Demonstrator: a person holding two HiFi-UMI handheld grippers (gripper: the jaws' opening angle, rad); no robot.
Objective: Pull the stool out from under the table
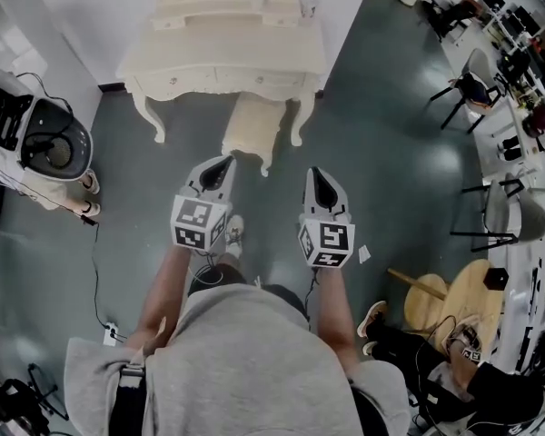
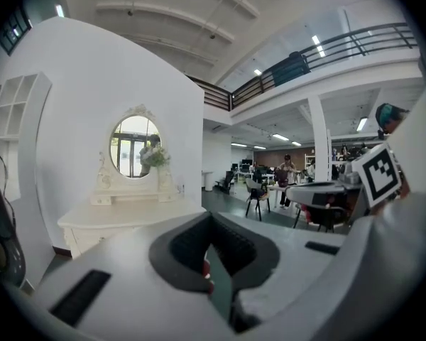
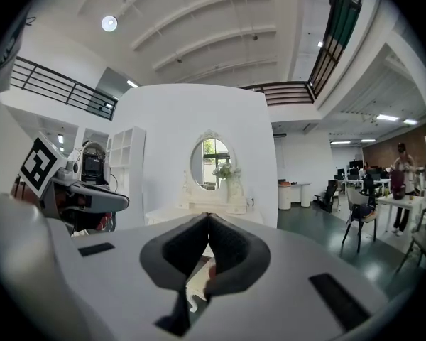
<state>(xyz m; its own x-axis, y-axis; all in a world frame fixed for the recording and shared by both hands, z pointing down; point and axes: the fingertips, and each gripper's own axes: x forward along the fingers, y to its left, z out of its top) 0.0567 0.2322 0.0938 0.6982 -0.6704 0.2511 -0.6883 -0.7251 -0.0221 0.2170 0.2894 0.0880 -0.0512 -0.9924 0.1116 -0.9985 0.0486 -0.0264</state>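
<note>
In the head view a cream cushioned stool (image 1: 252,129) stands partly under the cream dressing table (image 1: 225,57), its near end sticking out toward me. My left gripper (image 1: 225,161) points at that near end and stops just short of it, jaws shut with nothing between them. My right gripper (image 1: 314,173) hovers to the right of the stool, also shut and empty. The left gripper view shows its closed jaws (image 2: 211,220) with the dressing table (image 2: 124,217) and oval mirror (image 2: 133,146) ahead. The right gripper view shows closed jaws (image 3: 208,220) facing the same table (image 3: 202,209).
A black and white machine (image 1: 44,142) with cables stands on the floor at the left. Chairs (image 1: 470,89) and desks line the right side. A round wooden stool (image 1: 461,300) and a seated person's legs (image 1: 409,339) are at the lower right. Dark green floor surrounds the stool.
</note>
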